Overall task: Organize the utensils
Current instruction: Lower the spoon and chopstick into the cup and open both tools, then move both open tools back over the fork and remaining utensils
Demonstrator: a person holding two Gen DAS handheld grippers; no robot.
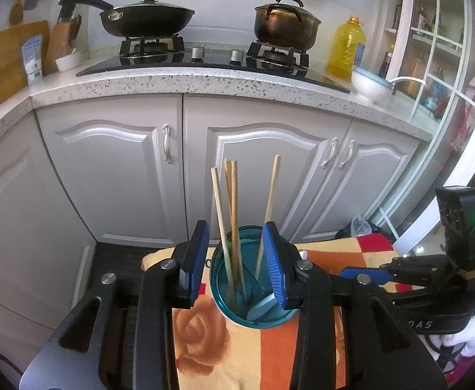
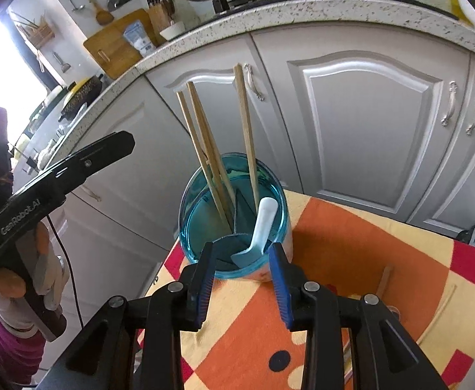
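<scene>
Chopsticks (image 2: 205, 149) stand upright in teal holder (image 2: 185, 227) (tops splayed).

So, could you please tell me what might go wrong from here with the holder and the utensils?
1. The round blue translucent utensil holder stands near the edge of the orange patterned cloth; a nudge from the open left gripper straddling it could tip it off.
2. The wooden chopsticks lean loosely and could catch on a finger.
3. The white plastic spoon sits close to the open right gripper, which could knock it.

White cabinets (image 1: 107, 175), speckled countertop (image 1: 179, 81), gas stove (image 1: 211, 58), bright window (image 2: 0, 65)
</scene>
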